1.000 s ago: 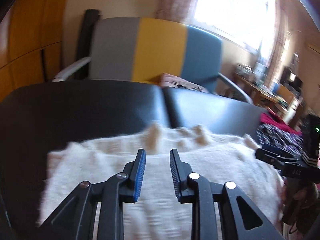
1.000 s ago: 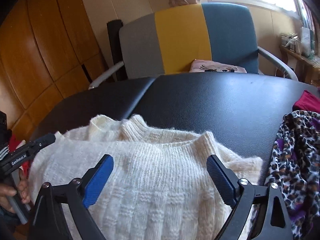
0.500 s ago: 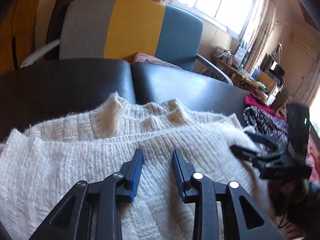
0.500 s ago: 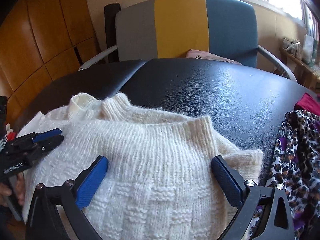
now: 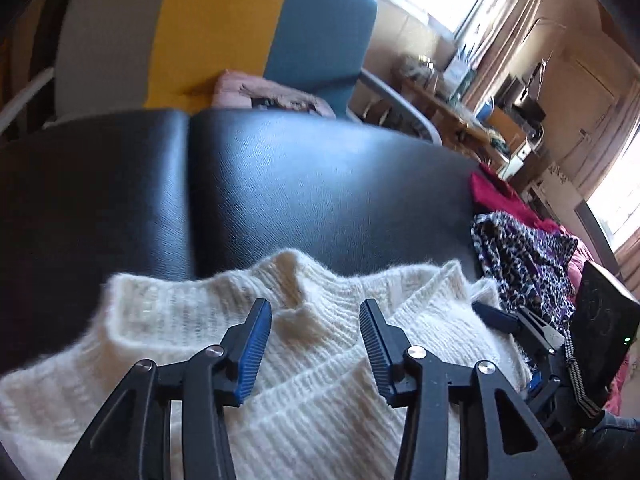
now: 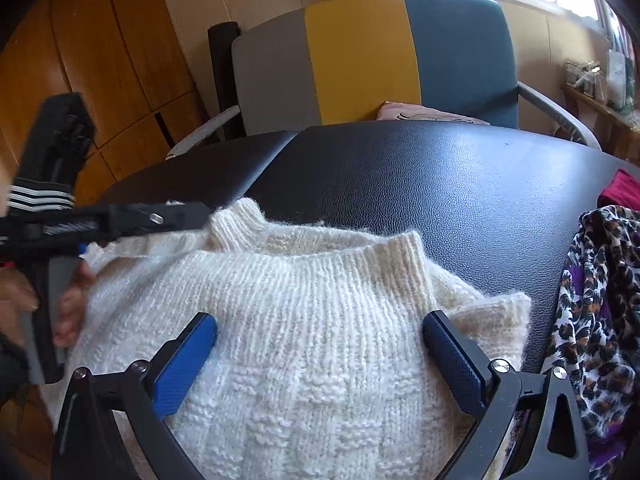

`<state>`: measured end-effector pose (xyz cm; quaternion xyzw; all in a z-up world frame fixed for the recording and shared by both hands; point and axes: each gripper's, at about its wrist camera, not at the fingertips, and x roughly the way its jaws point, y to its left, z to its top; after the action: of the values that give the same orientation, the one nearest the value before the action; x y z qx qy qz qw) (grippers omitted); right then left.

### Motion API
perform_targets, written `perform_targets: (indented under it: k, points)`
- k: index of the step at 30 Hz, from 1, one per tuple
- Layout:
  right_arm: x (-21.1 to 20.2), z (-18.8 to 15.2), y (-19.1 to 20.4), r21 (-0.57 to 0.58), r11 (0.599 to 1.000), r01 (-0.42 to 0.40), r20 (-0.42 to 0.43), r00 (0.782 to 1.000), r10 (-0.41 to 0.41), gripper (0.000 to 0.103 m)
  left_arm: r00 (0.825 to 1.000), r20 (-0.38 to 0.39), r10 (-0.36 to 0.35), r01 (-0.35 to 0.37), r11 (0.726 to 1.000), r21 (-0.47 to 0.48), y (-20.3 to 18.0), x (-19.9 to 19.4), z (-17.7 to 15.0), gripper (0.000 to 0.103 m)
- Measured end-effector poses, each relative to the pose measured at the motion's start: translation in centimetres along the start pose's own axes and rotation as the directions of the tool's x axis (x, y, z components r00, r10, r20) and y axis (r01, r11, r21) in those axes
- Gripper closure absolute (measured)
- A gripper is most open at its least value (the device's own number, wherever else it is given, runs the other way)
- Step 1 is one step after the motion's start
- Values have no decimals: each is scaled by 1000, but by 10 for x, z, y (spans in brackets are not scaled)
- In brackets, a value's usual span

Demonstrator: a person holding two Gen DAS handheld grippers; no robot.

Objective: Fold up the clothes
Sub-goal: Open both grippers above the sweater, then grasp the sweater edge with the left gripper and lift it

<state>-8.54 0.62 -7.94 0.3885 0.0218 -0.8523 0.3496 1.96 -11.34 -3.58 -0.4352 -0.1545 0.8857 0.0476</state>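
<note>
The white sweater [image 6: 304,320] lies on the black table [image 6: 460,184]. Your right claw [image 6: 320,344] is wide open over it, holding nothing. Your left claw [image 5: 314,334] is half open above the sweater's collar, holding nothing too.

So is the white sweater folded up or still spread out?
Folded, at least partly: the sweater lies doubled on the black table, with knit layers stacked near the collar. Its lower part is hidden.

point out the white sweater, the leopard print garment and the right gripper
white knit sweater [image 6: 304,320], right wrist view, on the ribbed chest below the collar
leopard print garment [image 6: 600,320], right wrist view, on its spotted folds at the right edge
right gripper [image 6: 320,344], right wrist view, midway between its open fingertips
</note>
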Motion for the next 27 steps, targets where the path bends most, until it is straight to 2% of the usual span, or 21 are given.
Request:
perform_targets:
  k: [1, 3, 5, 8, 11, 13, 15, 18, 20, 24, 27]
  points:
    - [0, 0, -1, 5, 1000, -4, 2, 1000, 4, 0, 1000, -2, 13, -13, 1000, 2, -1, 5, 2, 61]
    - [0, 1, -1, 9, 1000, -5, 5, 1000, 5, 0, 999, -6, 39, -39, 999, 6, -3, 15, 5, 90]
    - [0, 1, 0, 17, 1000, 0, 9, 1000, 0, 0, 998, -10, 64, -64, 998, 10, -4, 24, 8, 90]
    - [2, 3, -1, 34, 999, 17, 14, 1000, -18, 0, 1000, 0, 23, -23, 996, -85, 13, 30, 14, 90]
    - [2, 3, 1, 36, 999, 35, 14, 999, -36, 0, 1000, 3, 8, -7, 994, -109, 19, 32, 15, 90]
    - [2, 3, 2, 31, 999, 42, 13, 999, -42, 0, 1000, 5, 15, -14, 995, -98, 15, 29, 14, 90]
    - [3, 3, 3, 27, 999, 47, 12, 999, -48, 0, 1000, 16, 25, -24, 995, -95, 13, 21, 11, 74]
    - [2, 0, 4, 27, 998, 50, 13, 999, -50, 0, 995, 100, 17, -2, 988, -152, 19, -9, 3, 66]
    - [2, 0, 5, 27, 998, 49, 13, 999, -50, 0, 986, 169, 16, 17, 981, -191, 28, -40, -9, 60]
    - [2, -1, 4, 27, 998, 48, 12, 999, -49, 0, 958, 262, 114, -52, 972, -230, 56, -108, -48, 59]
    - [2, 0, 4, 27, 998, 49, 10, 999, -49, 0, 939, 267, 218, -137, 947, -291, 86, -152, -86, 55]
